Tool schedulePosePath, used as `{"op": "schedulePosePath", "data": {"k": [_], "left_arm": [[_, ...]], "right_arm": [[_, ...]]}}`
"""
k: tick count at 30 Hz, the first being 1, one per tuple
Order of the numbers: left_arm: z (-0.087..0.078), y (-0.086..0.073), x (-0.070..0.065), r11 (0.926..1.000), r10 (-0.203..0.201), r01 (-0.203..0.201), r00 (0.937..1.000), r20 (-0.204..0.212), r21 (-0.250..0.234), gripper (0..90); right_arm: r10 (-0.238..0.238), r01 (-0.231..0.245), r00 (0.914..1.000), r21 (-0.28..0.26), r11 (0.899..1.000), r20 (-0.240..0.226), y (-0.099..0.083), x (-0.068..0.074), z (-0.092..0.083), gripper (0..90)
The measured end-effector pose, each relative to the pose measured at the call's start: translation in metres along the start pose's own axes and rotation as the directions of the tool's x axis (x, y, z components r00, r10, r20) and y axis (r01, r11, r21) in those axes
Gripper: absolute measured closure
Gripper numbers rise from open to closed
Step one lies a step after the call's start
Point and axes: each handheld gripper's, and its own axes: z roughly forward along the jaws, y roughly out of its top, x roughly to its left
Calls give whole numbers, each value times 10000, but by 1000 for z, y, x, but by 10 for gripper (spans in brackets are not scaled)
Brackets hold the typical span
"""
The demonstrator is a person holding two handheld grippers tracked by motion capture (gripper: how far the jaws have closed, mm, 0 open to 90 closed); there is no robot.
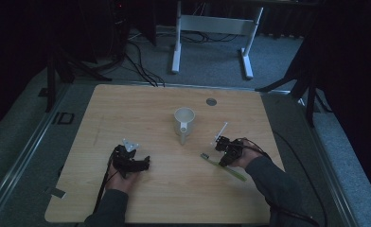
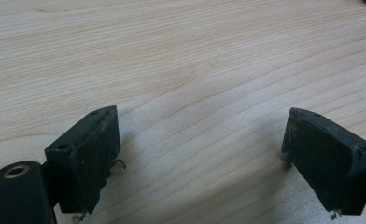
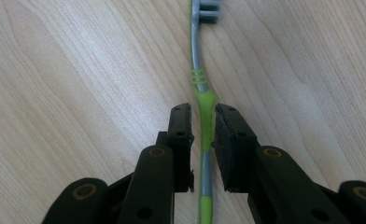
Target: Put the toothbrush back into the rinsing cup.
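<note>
**Toothbrush between narrow jaws, mug beyond**

Nearest the camera: two dark sleeves, coming in from the bottom edge of the high view, each hand with a gripper low over a pale wooden tabletop [image 1: 150, 198].

Right gripper [image 1: 225, 158] at the right of the tabletop, over a green and grey toothbrush [image 1: 224, 167]. Toothbrush flat on the wood, bristle end toward the middle of the tabletop, handle end toward the near right edge. From the right gripper view: jaws narrowed on either side of the green handle [image 3: 203, 116], one face touching or all but touching it, a sliver of gap at the other; firm clamping could not be told. Bristle head [image 3: 208, 10] well past the jaw tips, at the top of that view.

Left gripper [image 1: 145, 163] at the left, well apart from the toothbrush. From the left gripper view: jaws spread wide, bare wood grain [image 2: 190, 93] between them, nothing held.

White mug [image 1: 184, 121] upright near the middle of the tabletop, handle turned toward the near side, apart from both grippers. Small round grey disc [image 1: 211, 101] set near the far edge. White desk frame [image 1: 212, 28] and dark cables on the grey floor beyond.
</note>
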Motion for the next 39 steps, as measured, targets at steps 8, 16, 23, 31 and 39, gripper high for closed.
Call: {"op": "schedulePosePath", "data": {"k": [8,16,23,31,39], "left_arm": [[0,0,0,10000,0,0,10000,-1,2,119],[0,0,0,10000,7,-7,10000,-2,3,119],[0,0,0,10000,2,-2,10000,2,1,119],[0,0,0,10000,1,-1,10000,1,-1,119],[0,0,0,10000,8,-8,10000,-2,1,119]], "right_arm": [[-70,71,10000,188,9998,-59,2,-2,-1,763],[-49,52,9999,357,9993,-102,3,-2,2,763],[-67,74,9998,481,9988,-160,4,-2,4,763],[-72,83,9998,629,9980,-176,5,0,6,763],[-101,112,9998,692,9975,-166,6,-1,9,764]]}}
